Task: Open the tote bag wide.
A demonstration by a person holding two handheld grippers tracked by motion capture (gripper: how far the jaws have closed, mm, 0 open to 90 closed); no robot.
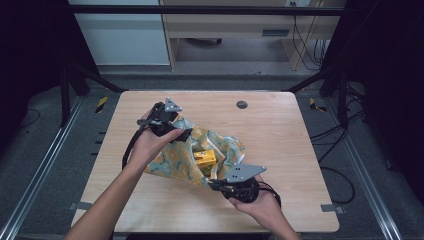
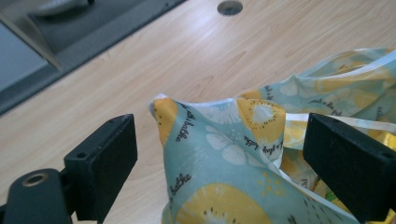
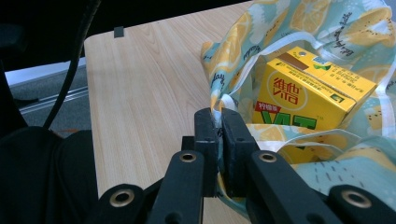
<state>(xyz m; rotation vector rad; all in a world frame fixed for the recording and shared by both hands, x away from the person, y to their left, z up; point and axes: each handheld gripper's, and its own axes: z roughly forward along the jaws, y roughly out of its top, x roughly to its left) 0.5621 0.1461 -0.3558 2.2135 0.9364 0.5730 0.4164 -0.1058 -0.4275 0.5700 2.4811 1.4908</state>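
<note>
A teal cloth bag (image 1: 172, 162) printed with lemon slices lies on the wooden table (image 1: 285, 135), its mouth facing the near right. Inside it rests a yellow drink carton (image 1: 205, 159), whose red and green print is plain in the right gripper view (image 3: 303, 93). My right gripper (image 1: 214, 183) is shut on the bag's rim (image 3: 215, 105) at the near side of the mouth. My left gripper (image 1: 184, 132) is at the bag's far left end. Its jaws stand wide open in the left gripper view (image 2: 219, 135), either side of a raised corner of the bag (image 2: 233, 196), without touching it.
A round grey grommet (image 1: 242, 104) is set into the table near its far edge. Bare wood (image 1: 300, 190) lies to the right of the bag and along the front. Dark frame posts and floor rails (image 1: 45, 165) flank the table.
</note>
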